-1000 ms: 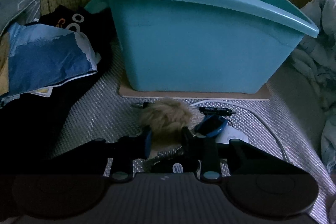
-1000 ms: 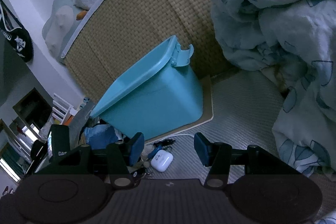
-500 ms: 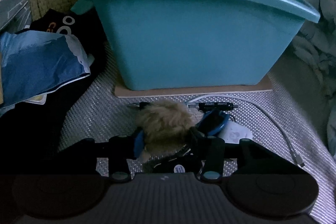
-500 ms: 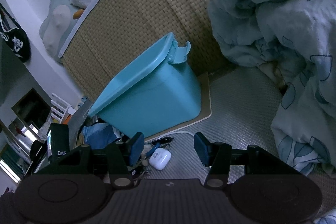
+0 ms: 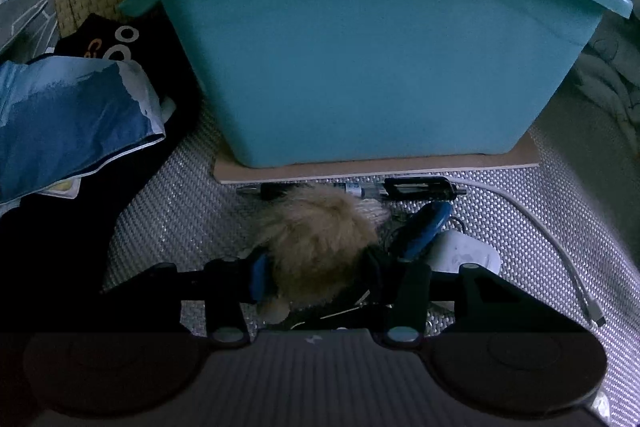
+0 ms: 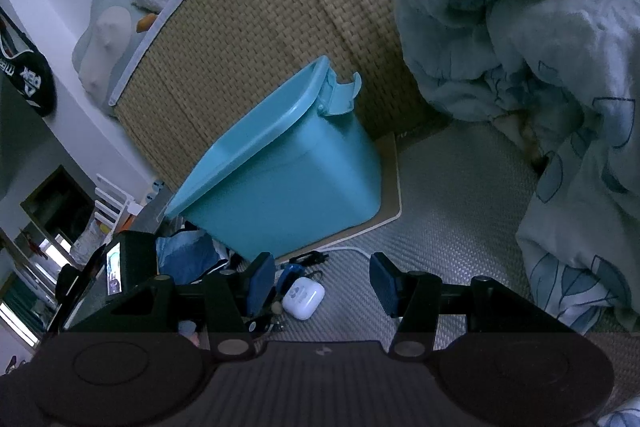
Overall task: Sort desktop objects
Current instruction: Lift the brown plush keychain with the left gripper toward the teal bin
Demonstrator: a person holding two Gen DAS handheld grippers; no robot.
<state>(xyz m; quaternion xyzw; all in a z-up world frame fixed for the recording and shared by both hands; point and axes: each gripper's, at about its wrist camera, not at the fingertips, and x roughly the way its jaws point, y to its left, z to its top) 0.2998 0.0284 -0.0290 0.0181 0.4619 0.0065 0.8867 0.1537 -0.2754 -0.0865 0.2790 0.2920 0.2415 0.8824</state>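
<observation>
**Left gripper at the fur pompom, teal bin behind**

From my left wrist view, the left gripper sits low over the woven mat, its fingers set on either side of a tan fur pompom; the pads appear to press its fluff, so I read it as clamped. Beyond the pompom lie a black pen, a blue fob, a white earbud case and a white cable, all just before the teal bin, which stands on a thin board. My right gripper hangs with fingers apart and empty, the earbud case lying on the mat below them.
</observation>
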